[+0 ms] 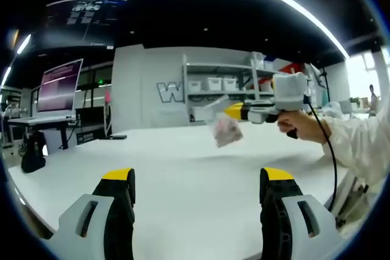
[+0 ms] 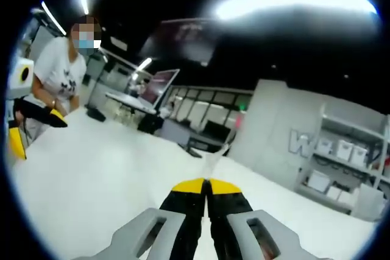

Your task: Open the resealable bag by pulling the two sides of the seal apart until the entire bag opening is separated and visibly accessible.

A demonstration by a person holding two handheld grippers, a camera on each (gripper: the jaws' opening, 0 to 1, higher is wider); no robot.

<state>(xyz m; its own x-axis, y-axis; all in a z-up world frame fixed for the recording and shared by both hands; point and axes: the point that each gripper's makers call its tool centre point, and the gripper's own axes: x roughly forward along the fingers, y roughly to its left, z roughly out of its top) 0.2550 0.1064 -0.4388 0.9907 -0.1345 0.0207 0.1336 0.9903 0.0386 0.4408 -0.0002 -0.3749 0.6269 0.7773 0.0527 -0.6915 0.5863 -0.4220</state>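
A small clear resealable bag (image 1: 226,128) with pale pinkish contents hangs in the air above the white table (image 1: 183,181). My right gripper (image 1: 236,112), held by a hand coming in from the right, is shut on the bag's top edge. In the right gripper view its jaws (image 2: 207,186) are pressed together, and a thin strip of clear bag film (image 2: 214,158) sticks up between the yellow tips. My left gripper (image 1: 198,178) stands open low over the table, well short of the bag, nothing between its fingers. It also appears at the left edge (image 2: 17,141) of the right gripper view.
A person in a white shirt (image 2: 58,77) stands at the table's edge. Behind the table are a shelf with white bins (image 1: 213,86), a monitor on a desk (image 1: 60,83) and a black bag (image 1: 33,156). A black cable (image 1: 329,150) hangs from the right gripper.
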